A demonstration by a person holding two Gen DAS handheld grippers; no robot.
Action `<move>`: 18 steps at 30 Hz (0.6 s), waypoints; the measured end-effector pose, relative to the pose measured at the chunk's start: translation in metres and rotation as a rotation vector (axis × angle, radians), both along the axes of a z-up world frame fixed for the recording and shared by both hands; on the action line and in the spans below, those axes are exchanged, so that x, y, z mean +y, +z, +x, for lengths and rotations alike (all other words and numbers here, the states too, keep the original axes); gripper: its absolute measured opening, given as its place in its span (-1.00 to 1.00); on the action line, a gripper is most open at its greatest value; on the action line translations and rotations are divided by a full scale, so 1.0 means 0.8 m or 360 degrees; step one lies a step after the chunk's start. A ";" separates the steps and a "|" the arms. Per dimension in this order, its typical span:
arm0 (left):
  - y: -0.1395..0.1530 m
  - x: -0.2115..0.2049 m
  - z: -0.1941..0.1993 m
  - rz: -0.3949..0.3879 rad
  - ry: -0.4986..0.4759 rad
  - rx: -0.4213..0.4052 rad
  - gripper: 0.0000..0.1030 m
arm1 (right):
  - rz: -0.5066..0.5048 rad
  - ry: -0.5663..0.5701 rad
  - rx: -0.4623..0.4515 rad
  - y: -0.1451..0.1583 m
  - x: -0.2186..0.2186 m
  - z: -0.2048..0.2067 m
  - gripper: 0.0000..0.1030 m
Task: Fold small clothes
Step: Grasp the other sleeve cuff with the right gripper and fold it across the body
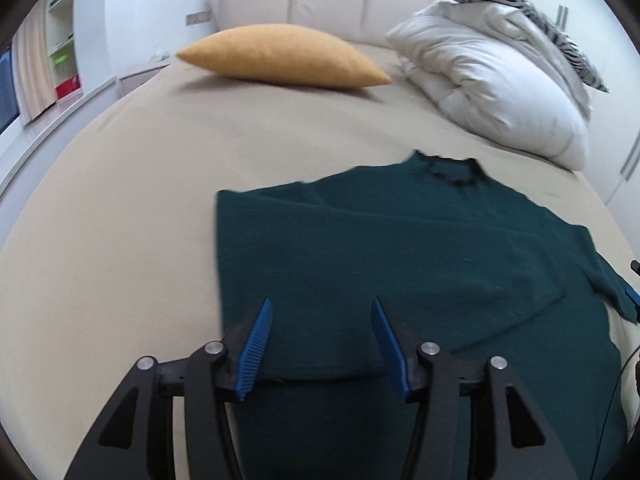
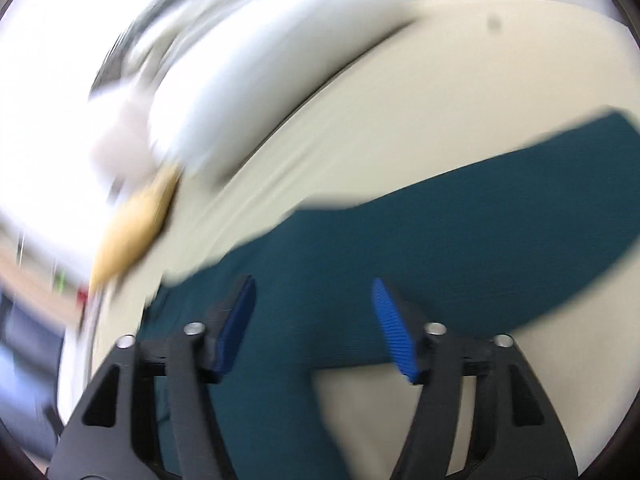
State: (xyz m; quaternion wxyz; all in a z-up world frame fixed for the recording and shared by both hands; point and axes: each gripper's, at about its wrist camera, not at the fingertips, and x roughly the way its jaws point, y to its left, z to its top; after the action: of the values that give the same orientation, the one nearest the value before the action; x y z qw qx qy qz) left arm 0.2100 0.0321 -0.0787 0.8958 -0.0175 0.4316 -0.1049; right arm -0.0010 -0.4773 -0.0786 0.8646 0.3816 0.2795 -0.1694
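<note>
We hold both grippers apart and empty over the green sweater point(image 1: 420, 248) flat on the bed point(image 1: 120, 240), its unfolded sleeve point(image 2: 500, 208) stretching ahead-right of the nearer right gripper point(image 2: 314, 324), left gripper point(image 1: 322, 340) above the hem.

From each gripper we look steeply down at close range, sharing the green sweater point(image 1: 400, 248) toward twelve o'clock.

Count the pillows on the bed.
3: a yellow pillow near the headboard, a white pillow to its right, and a zebra-striped pillow behind the white one. Others may be hidden.
</note>
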 end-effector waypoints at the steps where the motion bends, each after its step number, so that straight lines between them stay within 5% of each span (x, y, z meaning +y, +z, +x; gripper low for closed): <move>1: 0.004 -0.010 -0.006 -0.0018 -0.0040 0.0000 0.18 | 0.0068 -0.0134 -0.0023 -0.002 -0.036 -0.040 0.21; 6: 0.010 -0.052 -0.023 -0.0165 -0.0139 0.0041 0.34 | 0.0351 -0.0592 -0.0059 -0.036 -0.149 -0.153 0.21; 13: -0.008 -0.085 -0.040 -0.0272 -0.0183 0.0176 0.35 | 0.0551 -0.0699 -0.0182 -0.072 -0.214 -0.163 -0.07; 17: -0.008 -0.088 -0.048 -0.0316 -0.0190 0.0197 0.35 | 0.0613 -0.0733 -0.0199 -0.087 -0.244 -0.157 -0.86; 18: -0.006 -0.084 -0.051 -0.0328 -0.0188 0.0194 0.35 | 0.0616 -0.0737 -0.0173 -0.091 -0.258 -0.152 -0.85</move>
State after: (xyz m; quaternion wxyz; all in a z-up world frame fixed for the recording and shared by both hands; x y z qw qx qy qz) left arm 0.1689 -0.0354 -0.0837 0.8536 -0.0902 0.4725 -0.1998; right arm -0.1226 -0.6833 -0.1515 0.7279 0.6013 0.1655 -0.2851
